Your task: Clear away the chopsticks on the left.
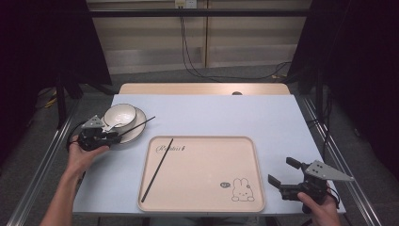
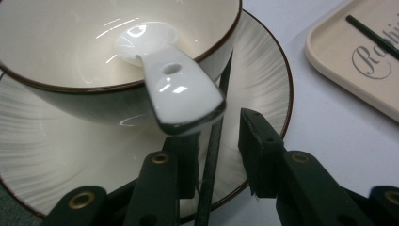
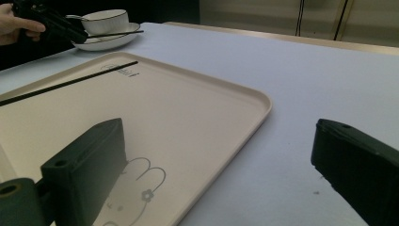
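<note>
A white bowl (image 1: 120, 114) (image 2: 70, 42) with a white spoon (image 2: 174, 80) in it stands on a brown-rimmed plate (image 1: 131, 136) (image 2: 263, 61) at the table's left. One black chopstick (image 1: 139, 125) (image 2: 212, 155) lies across the plate. My left gripper (image 1: 115, 137) (image 2: 217, 136) is open, its jaws on either side of that chopstick's near end, which lies against one jaw. A second chopstick (image 1: 157, 169) (image 3: 70, 84) lies slantwise on the beige tray (image 1: 207, 169) (image 3: 188, 108). My right gripper (image 1: 281, 171) (image 3: 219, 127) hovers open and empty off the tray's right front corner.
A light blue cloth (image 1: 226, 115) covers the table, with a wooden strip (image 1: 202, 88) along its far edge. Metal rails (image 1: 339, 160) run along both sides. Cables (image 1: 197, 70) trail on the floor behind. The tray bears a rabbit drawing (image 1: 242, 189) near its right front corner.
</note>
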`<move>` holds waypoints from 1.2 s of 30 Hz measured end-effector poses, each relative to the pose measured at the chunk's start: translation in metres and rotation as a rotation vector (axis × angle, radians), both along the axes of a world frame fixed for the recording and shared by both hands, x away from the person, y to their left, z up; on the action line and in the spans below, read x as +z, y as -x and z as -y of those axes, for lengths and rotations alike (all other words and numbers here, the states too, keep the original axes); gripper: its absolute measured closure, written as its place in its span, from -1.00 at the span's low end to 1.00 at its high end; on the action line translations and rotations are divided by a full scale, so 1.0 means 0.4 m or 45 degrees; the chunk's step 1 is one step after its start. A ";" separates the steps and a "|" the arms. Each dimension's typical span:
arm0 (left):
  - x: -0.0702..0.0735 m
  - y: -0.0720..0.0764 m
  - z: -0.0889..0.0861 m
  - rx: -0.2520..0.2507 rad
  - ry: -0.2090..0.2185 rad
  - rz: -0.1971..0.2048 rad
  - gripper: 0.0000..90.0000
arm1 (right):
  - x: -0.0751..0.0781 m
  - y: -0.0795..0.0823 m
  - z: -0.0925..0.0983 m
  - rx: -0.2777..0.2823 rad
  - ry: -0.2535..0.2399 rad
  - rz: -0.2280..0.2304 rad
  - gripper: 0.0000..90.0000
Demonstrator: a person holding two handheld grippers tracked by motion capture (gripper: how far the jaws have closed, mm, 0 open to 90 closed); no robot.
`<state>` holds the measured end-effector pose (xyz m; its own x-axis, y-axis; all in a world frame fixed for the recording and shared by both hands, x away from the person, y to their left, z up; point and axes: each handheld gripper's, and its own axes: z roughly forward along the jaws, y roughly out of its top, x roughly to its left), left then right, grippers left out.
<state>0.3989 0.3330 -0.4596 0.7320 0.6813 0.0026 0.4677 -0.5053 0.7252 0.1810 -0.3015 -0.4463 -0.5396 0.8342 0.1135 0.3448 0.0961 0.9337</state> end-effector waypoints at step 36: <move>0.068 0.039 0.012 -0.052 0.054 -0.084 0.91 | 0.001 -0.001 -0.001 0.003 0.007 -0.001 -0.92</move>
